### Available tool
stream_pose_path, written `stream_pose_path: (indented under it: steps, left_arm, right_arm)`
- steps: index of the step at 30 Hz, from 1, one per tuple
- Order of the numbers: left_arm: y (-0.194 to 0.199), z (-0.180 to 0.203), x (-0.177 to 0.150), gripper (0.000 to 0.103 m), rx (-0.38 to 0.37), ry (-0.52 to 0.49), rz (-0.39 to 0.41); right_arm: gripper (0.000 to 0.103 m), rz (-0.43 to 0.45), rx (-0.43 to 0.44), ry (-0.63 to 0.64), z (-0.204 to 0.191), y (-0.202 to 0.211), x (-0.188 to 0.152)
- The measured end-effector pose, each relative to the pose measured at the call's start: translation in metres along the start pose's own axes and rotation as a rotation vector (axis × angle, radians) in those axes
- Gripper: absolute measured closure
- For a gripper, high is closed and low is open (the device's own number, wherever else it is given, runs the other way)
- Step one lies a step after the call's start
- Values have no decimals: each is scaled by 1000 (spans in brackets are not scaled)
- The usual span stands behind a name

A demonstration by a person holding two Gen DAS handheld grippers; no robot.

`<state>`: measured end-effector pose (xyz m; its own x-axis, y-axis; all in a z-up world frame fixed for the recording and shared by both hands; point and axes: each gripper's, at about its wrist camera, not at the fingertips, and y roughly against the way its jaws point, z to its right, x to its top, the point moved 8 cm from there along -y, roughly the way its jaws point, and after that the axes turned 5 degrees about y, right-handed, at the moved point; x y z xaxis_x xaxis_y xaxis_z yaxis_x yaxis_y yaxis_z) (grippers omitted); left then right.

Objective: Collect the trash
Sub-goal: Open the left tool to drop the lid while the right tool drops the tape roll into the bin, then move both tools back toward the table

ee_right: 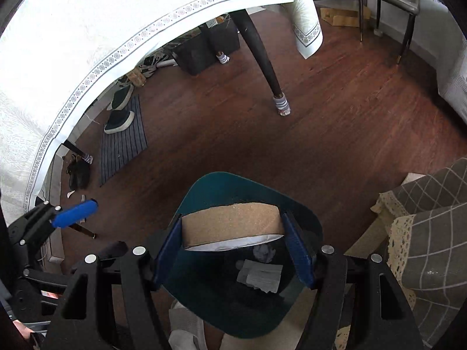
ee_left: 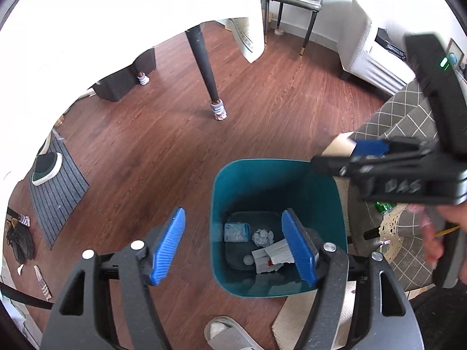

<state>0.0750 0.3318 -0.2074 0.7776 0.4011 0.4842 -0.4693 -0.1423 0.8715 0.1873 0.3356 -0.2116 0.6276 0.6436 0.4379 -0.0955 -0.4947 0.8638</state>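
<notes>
A teal trash bin (ee_left: 221,204) stands on the wood floor, holding crumpled paper (ee_left: 262,236), a blue-white packet (ee_left: 236,232) and folded papers. My left gripper (ee_left: 233,248) is open and empty above the bin's left rim. My right gripper (ee_right: 233,242) is shut on a brown cardboard piece (ee_right: 232,223) and holds it over the bin (ee_right: 216,189). In the left wrist view the right gripper (ee_left: 350,148) hovers at the bin's far right rim with the cardboard (ee_left: 338,144) in it.
A table with a white cloth (ee_right: 87,43) and dark legs (ee_left: 204,67) stands behind. A striped mat (ee_left: 58,183) with shoes lies left. A checked cushion seat (ee_right: 432,218) is right. A grey slipper (ee_left: 224,332) lies near the bin.
</notes>
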Motion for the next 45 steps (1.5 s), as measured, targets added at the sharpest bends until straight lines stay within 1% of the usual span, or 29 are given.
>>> stream_pose_path:
  steps: [2, 5, 9, 14, 18, 22, 26, 30, 32, 35, 39, 45]
  left_arm:
    - [7, -6, 3, 31, -10, 13, 13]
    - [18, -14, 8, 31, -11, 21, 46]
    - [35, -20, 15, 31, -17, 35, 89]
    - [62, -24, 26, 34, -18, 36, 163]
    - [84, -25, 34, 40, -26, 35, 213]
    - [100, -25, 42, 48, -22, 32, 239]
    - [120, -18, 53, 50, -39, 45, 282]
    - [131, -10, 57, 50, -45, 17, 307]
    - [137, -6, 58, 50, -39, 5, 322]
    - [147, -3, 62, 50, -48, 8, 342]
    - [162, 10, 69, 50, -89, 15, 370]
    - [176, 36, 80, 47, -131, -19, 401]
  right_arm:
    - [35, -20, 2, 0, -3, -10, -3]
    - [35, -36, 29, -7, -8, -24, -6]
    - [35, -77, 22, 11, -19, -43, -11]
    - [35, -108, 0, 36, -27, -57, -17]
    - [35, -125, -13, 53, -29, -67, -24]
    - [34, -157, -23, 80, -29, -77, -33]
    - [34, -198, -37, 119, -28, -87, -47]
    - [33, -216, -40, 165, -32, -94, -57]
    - [27, -220, -42, 183, -33, -96, -62]
    - [23, -214, -44, 204, -34, -92, -64]
    - [23, -187, -35, 233, -38, -77, -63]
    - [23, -81, -31, 230, -34, -33, -48]
